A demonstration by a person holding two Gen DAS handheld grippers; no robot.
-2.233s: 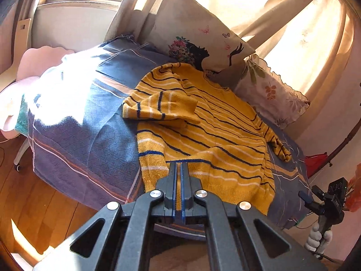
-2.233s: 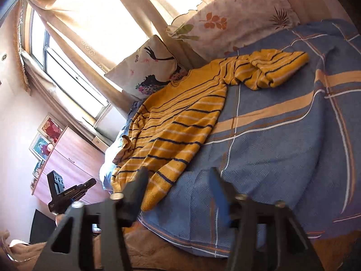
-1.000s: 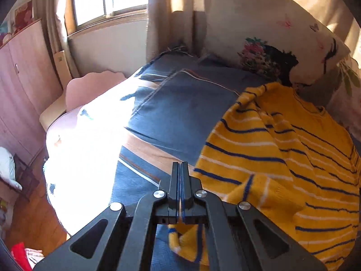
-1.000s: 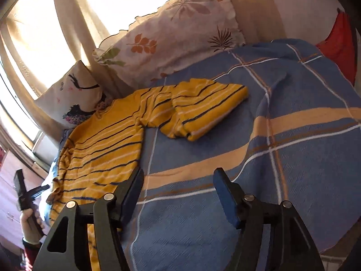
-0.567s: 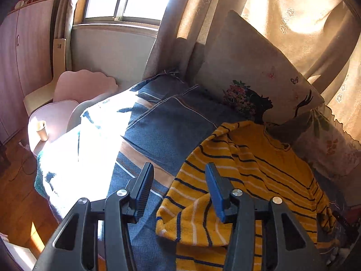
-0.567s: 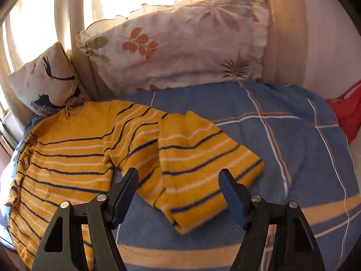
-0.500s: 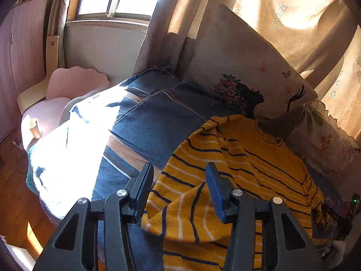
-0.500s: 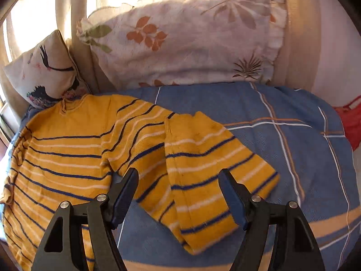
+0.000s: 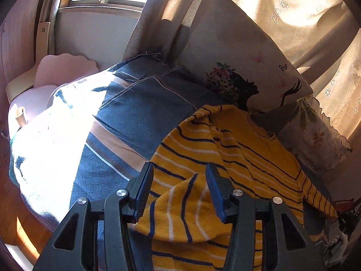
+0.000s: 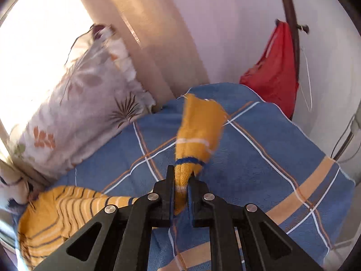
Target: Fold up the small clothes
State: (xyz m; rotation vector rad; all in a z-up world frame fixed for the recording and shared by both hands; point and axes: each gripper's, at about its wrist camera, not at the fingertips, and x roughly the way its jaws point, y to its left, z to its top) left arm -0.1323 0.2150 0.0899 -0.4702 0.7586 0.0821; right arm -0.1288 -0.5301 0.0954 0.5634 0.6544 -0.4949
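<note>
Bed (image 10: pixel 282 158): right hand-held gripper (image 10: pixel 181 180) clamping sleeve (image 10: pixel 198 126)

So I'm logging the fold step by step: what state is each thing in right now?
Sweater: flat on the bed, one sleeve folded over its body.
Other sleeve: lifted off the bedspread, clamped.
Right gripper: shut on that sleeve.
Left gripper: open, holding nothing, folded sleeve below.
Bedspread: spread out.
Pillows: propped against the curtain.

Black left gripper (image 9: pixel 178 187) frame, blue-lined jaws (silver screws).
</note>
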